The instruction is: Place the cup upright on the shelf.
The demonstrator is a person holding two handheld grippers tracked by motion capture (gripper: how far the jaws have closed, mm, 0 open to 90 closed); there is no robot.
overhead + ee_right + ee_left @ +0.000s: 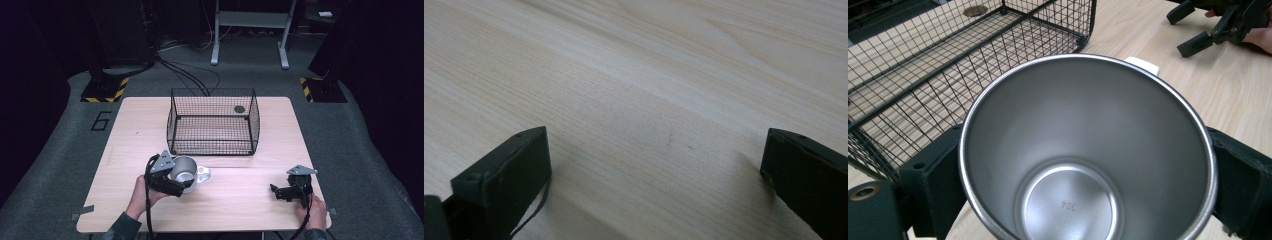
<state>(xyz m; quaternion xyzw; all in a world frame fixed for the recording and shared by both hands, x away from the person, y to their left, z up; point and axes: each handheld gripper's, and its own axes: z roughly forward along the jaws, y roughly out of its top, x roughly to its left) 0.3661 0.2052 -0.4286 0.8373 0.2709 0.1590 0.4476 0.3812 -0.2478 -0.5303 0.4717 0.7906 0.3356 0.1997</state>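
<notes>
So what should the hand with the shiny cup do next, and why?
Probably lift the cup a little and carry it forward toward the basket. The left hand-held gripper has its jaws on both sides of the cup, which looks empty, and the open-topped basket stands just beyond it on the table. The right hand-held gripper rests open, holding nothing.

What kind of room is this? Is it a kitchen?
Probably not a kitchen; it looks like a lab or recording studio. Dark drapes surround one wooden table, striped black-and-yellow stand bases sit on the grey floor, and cables trail behind the wire basket.
</notes>
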